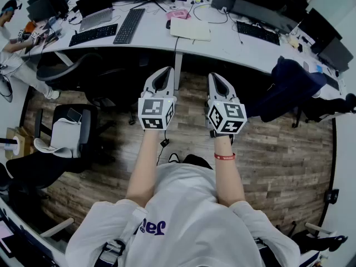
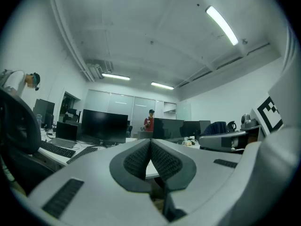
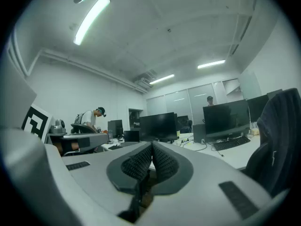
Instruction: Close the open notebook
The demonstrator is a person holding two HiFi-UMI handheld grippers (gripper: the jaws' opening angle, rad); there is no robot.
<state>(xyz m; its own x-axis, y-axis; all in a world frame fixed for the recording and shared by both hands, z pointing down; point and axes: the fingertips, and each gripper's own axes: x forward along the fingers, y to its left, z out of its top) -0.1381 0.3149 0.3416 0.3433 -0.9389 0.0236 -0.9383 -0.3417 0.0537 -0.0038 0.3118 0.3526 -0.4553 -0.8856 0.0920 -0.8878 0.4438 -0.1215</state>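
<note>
Head view: cream rectangular notebook (image 1: 190,29) lies flat at upper centre of the frame, on the long white surface (image 1: 150,38), right of a black keyboard (image 1: 129,25). White left gripper (image 1: 163,72) and white right gripper (image 1: 217,78) sit level at frame centre over the wood-plank floor (image 1: 278,149), well apart from the notebook. Each gripper is pressed together, empty.

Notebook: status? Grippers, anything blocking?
Left gripper and right gripper shut, empty, held level short of the desk. Notebook on desk ahead, untouched, looks closed from here. Nothing seen in the way.
</note>
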